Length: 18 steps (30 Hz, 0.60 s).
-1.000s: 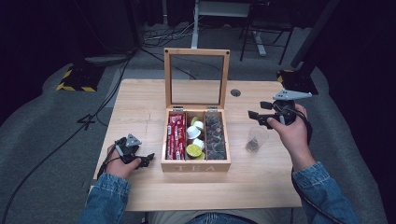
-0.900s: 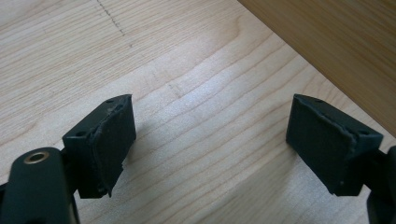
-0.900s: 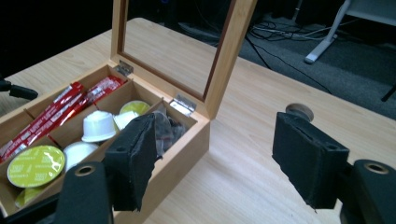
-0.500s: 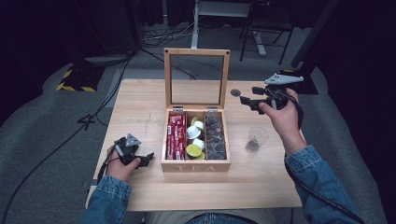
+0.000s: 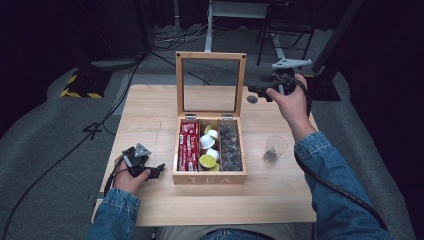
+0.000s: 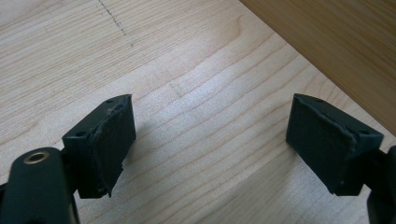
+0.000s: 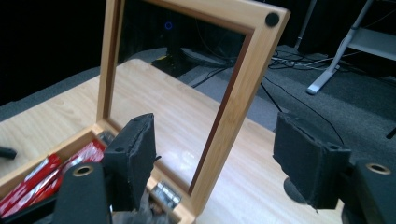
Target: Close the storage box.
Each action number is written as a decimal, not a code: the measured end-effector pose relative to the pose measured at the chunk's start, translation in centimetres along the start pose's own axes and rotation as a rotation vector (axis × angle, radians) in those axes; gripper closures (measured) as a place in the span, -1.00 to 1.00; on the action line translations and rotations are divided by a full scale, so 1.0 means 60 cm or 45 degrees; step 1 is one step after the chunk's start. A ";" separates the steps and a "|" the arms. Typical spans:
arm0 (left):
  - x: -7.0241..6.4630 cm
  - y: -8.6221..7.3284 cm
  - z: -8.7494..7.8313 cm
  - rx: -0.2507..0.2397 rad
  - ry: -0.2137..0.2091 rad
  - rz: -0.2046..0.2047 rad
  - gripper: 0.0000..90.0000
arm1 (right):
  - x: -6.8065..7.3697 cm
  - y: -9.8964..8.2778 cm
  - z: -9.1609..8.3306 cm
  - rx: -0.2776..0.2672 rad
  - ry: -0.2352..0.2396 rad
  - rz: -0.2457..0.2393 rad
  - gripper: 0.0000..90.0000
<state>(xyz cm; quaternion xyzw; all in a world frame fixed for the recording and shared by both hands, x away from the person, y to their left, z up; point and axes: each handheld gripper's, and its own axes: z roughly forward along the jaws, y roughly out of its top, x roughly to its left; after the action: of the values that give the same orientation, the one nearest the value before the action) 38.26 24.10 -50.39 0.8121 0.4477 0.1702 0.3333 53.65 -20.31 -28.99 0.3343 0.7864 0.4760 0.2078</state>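
Observation:
A wooden tea box point(image 5: 210, 177) sits mid-table with its glass lid point(image 5: 210, 56) standing upright. Inside are red packets point(image 5: 188, 145), white and yellow capsules point(image 5: 207, 150) and dark pods point(image 5: 230, 147). My right gripper point(image 5: 254, 90) is held open at the lid's right edge. In the right gripper view the lid's side frame point(image 7: 238, 93) stands between the spread jaws of this gripper point(image 7: 215, 158), a little beyond them. My left gripper point(image 5: 156, 171) rests open on the table left of the box. Between the wide jaws of this gripper point(image 6: 210, 140) there is bare wood, with the box wall point(image 6: 336, 42) ahead.
A clear plastic cup point(image 5: 274, 148) with something dark in it stands right of the box. A small dark round disc point(image 5: 252, 99) sits in the tabletop near the lid's right side. Cables and stands lie on the floor beyond the table point(image 5: 150, 115).
My right gripper has moved from above the cup toward the far side and leftward, up to the lid's right edge. The left gripper has stayed put.

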 end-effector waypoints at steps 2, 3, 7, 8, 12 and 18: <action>0.000 0.000 0.000 0.000 0.000 0.000 -0.64 | -0.005 0.008 0.011 -0.002 -0.009 -0.014 -0.32; 0.000 0.000 0.000 0.000 0.000 -0.001 -0.64 | -0.007 0.014 0.021 -0.006 -0.005 -0.020 -0.32; 0.000 0.000 0.000 0.000 0.000 0.000 -0.64 | -0.013 0.021 0.037 -0.005 -0.009 -0.015 -0.30; 0.000 0.000 0.000 0.000 0.000 0.000 -0.64 | -0.015 0.023 0.043 -0.007 -0.022 -0.005 -0.29; 0.000 0.000 0.000 0.002 0.000 0.000 -0.64 | -0.025 0.035 0.065 -0.016 -0.053 0.010 -0.29; 0.000 0.000 0.000 0.004 0.000 0.004 -0.64 | -0.030 0.045 0.085 -0.035 -0.074 0.025 -0.24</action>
<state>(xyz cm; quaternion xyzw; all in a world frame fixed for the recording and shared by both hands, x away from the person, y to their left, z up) 38.26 24.13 -50.37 0.8134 0.4467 0.1698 0.3317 59.05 -17.60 -28.96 0.3529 0.7702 0.4787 0.2305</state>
